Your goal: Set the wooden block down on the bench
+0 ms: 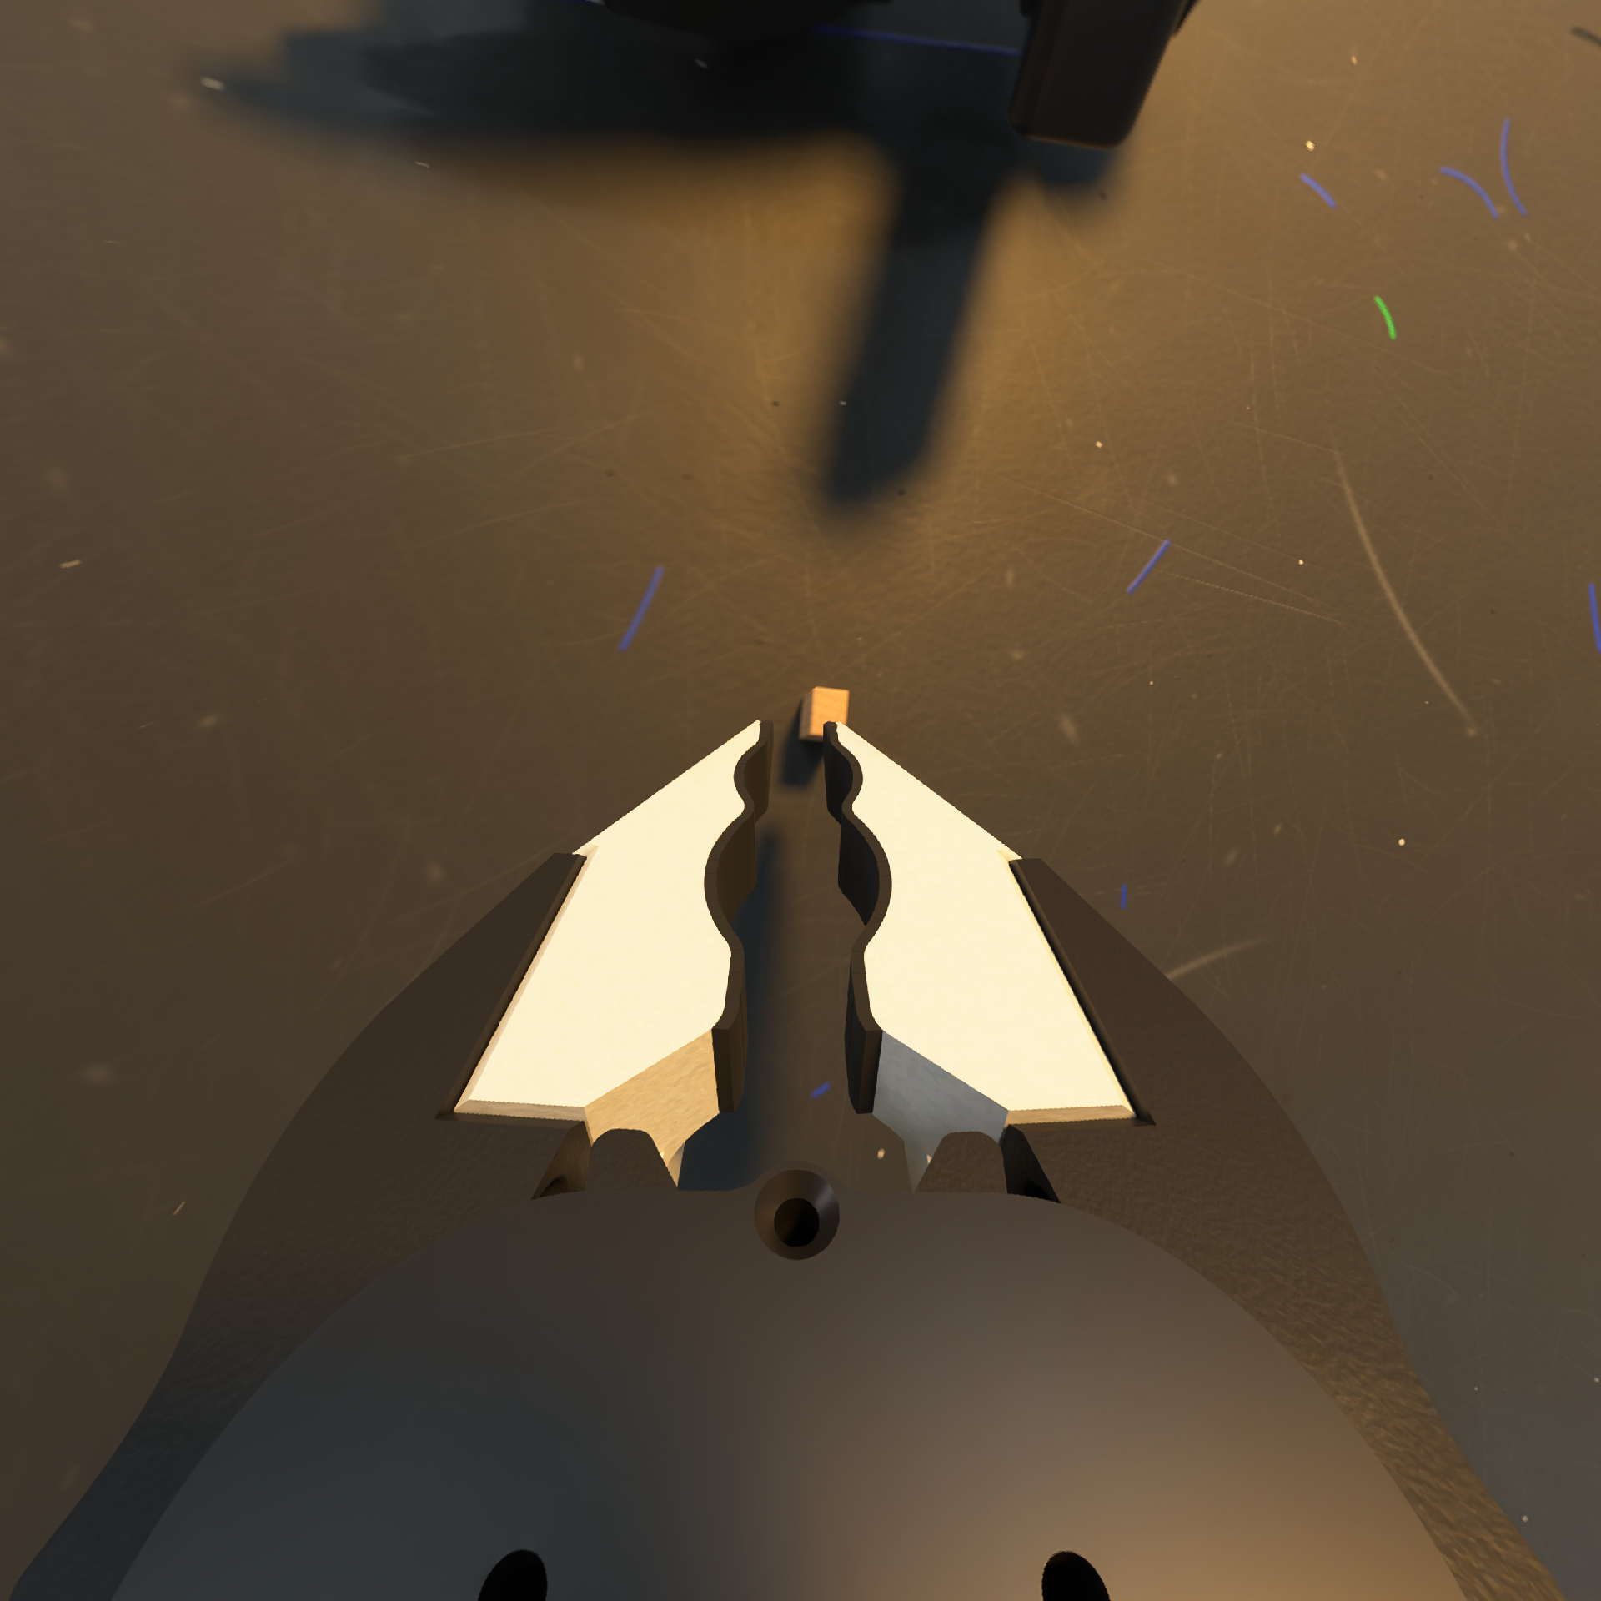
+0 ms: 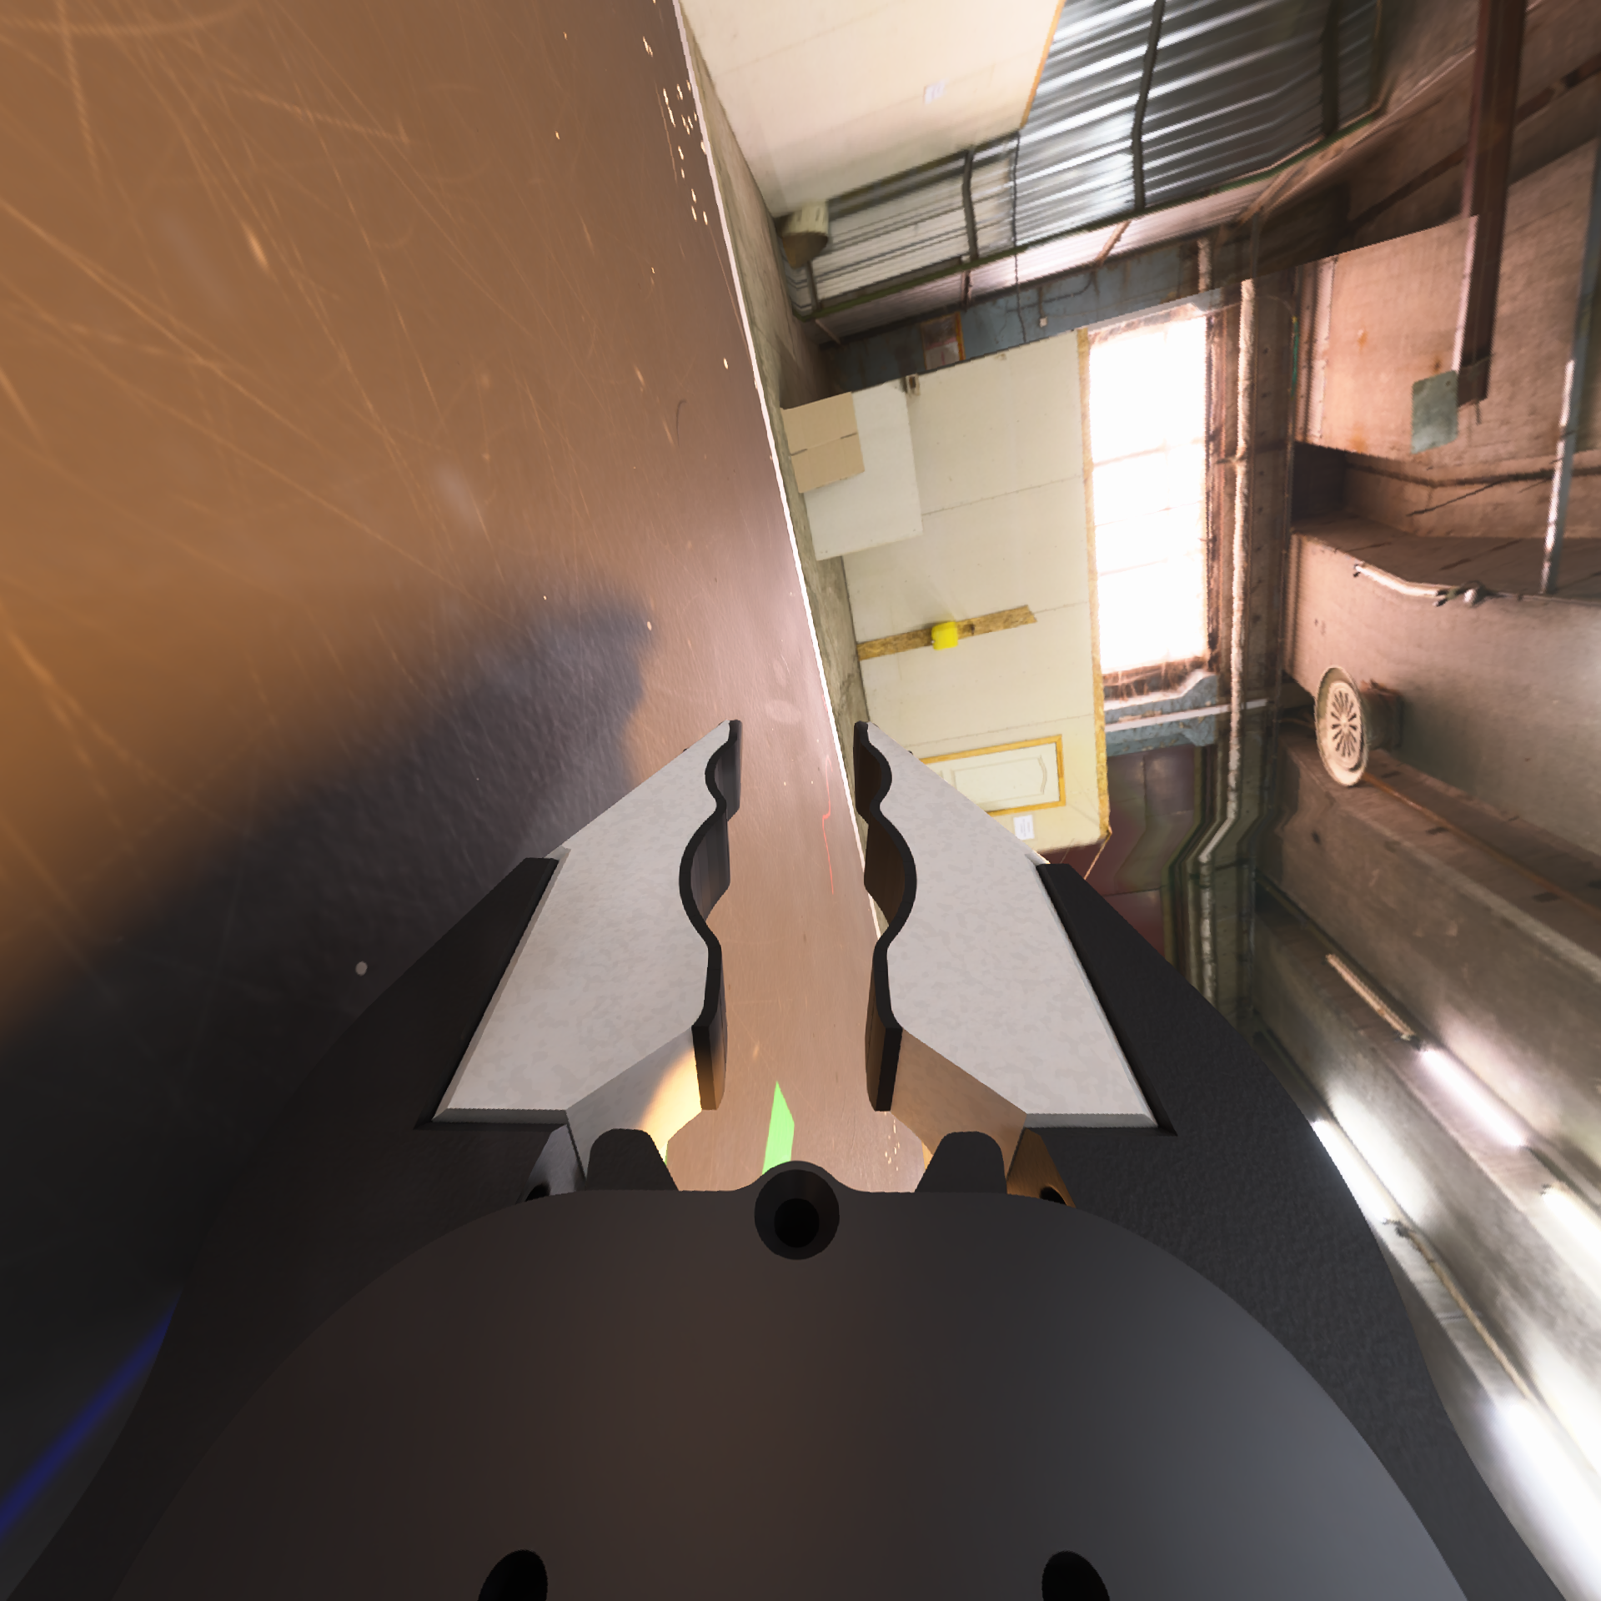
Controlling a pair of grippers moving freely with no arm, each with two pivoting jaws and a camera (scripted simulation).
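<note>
A small light wooden block (image 1: 824,712) lies on the scratched brown bench (image 1: 433,433), its short shadow touching it at the lower left. My left gripper (image 1: 797,732) hovers above, its tips framing the block from higher up. Its jaws stand a narrow gap apart with nothing between them. My right gripper (image 2: 797,736) is open and empty, tilted sideways over the bench (image 2: 346,346) near its edge. Part of it also shows as a dark shape at the top of the left wrist view (image 1: 1083,78). The block is not in the right wrist view.
The bench edge (image 2: 780,485) runs diagonally through the right wrist view, with a workshop room beyond it. Thin blue and green marks (image 1: 1386,316) dot the bench. A long dark shadow (image 1: 901,346) falls across the bench ahead of the block.
</note>
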